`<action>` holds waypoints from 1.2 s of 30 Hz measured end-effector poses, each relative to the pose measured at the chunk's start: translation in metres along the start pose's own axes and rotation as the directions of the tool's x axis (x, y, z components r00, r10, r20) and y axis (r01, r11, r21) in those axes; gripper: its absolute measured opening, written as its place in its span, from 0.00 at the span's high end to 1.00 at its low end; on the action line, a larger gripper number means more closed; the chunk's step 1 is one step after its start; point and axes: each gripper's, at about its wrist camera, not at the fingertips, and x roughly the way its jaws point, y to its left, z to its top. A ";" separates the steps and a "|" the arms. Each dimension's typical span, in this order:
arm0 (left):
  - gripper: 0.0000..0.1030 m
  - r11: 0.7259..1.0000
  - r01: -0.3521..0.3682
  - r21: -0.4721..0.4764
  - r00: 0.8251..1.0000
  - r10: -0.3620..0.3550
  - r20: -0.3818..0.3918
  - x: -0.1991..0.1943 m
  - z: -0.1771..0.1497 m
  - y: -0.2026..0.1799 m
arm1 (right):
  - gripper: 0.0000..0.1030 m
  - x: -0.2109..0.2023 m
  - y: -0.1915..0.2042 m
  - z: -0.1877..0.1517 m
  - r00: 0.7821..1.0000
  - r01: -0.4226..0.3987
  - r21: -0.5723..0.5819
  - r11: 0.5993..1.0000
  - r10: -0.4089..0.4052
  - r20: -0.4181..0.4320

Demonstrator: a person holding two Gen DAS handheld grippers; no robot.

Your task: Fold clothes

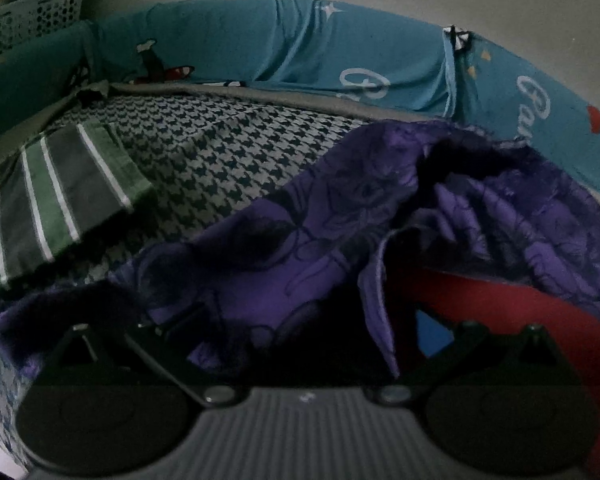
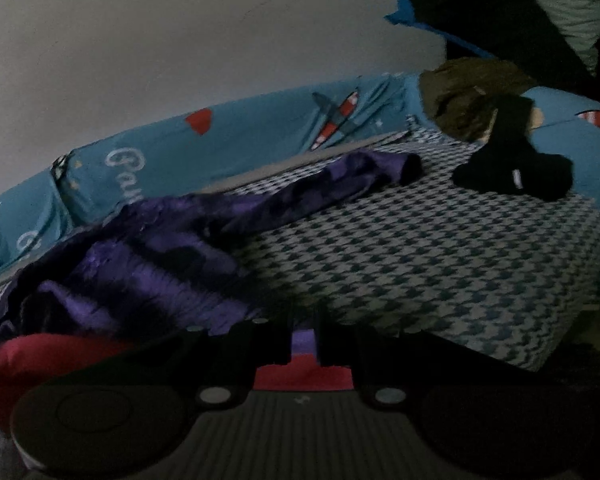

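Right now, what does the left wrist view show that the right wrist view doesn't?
Only the left wrist view: a folded green striped garment on the bed, and a perforated basket at the far corner. Only the right wrist view: a black garment and an olive-brown garment near the far end. Both show the purple garment crumpled on the houndstooth bedsheet, the teal printed bolster, and red fabric nearby.

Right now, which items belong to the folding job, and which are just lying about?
In the job:
- purple garment
- right tongs, shut on it
- left tongs

Lying about:
- green striped cloth
- black garment
- red fabric
- perforated basket
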 end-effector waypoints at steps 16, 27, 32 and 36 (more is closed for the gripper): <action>0.00 0.993 -0.122 0.011 0.992 0.121 0.037 0.004 0.007 0.000 | 0.89 -0.012 0.101 -0.048 0.879 -0.477 -0.270 0.837 0.450 -0.158; 0.00 0.994 -0.105 -0.022 0.994 0.106 0.022 0.003 0.013 0.006 | 0.89 -0.020 0.187 -0.088 0.788 -0.613 -0.419 0.670 0.561 -0.254; 0.00 0.995 -0.094 -0.042 0.996 0.094 0.004 0.004 0.014 0.011 | 0.89 -0.023 0.217 -0.097 0.774 -0.618 -0.494 0.611 0.584 -0.246; 0.00 0.995 -0.088 -0.043 0.996 0.088 -0.001 0.005 0.015 0.013 | 0.87 -0.018 0.238 -0.105 0.775 -0.606 -0.549 0.576 0.585 -0.241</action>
